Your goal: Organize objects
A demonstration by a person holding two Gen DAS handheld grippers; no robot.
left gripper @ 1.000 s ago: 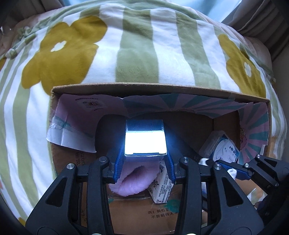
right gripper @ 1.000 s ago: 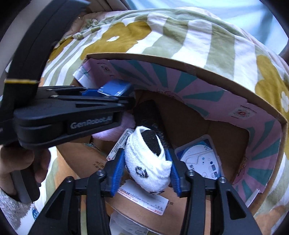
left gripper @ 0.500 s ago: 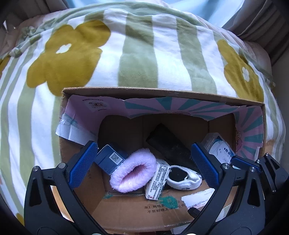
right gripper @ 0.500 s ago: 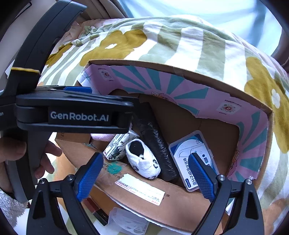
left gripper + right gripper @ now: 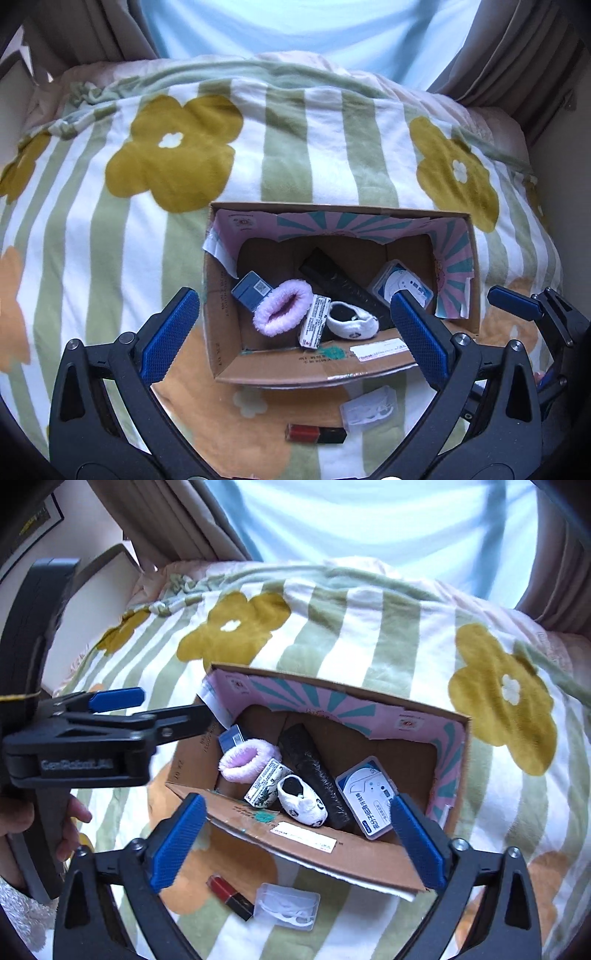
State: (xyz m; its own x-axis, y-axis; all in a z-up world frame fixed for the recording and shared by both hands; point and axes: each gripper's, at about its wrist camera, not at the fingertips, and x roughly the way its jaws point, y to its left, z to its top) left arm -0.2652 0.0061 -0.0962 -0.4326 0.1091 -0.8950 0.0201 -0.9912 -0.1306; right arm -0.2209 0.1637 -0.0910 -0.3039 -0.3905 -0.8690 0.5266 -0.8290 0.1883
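A cardboard box (image 5: 284, 369) (image 5: 332, 853) lies on the flowered blanket. Inside are a blue box (image 5: 253, 290), a pink fuzzy sock (image 5: 282, 312) (image 5: 247, 758), a small printed carton (image 5: 314, 321) (image 5: 266, 781), a white baby shoe (image 5: 352, 323) (image 5: 301, 801), a black object (image 5: 340, 282) (image 5: 310, 768) and a white-blue case (image 5: 400, 286) (image 5: 369, 795). My left gripper (image 5: 295, 339) is open and empty above the box's near edge. My right gripper (image 5: 295, 843) is open and empty, also above the near edge.
A red-and-black lipstick (image 5: 316, 434) (image 5: 231, 895) and a clear plastic case (image 5: 369, 408) (image 5: 288, 904) lie on the blanket in front of the box. Curtains and a bright window stand behind the bed. The left gripper body (image 5: 92, 738) crosses the right wrist view's left side.
The left gripper let go of the blue box and the right let go of the white baby shoe into the box. Both opened and pulled up and back.
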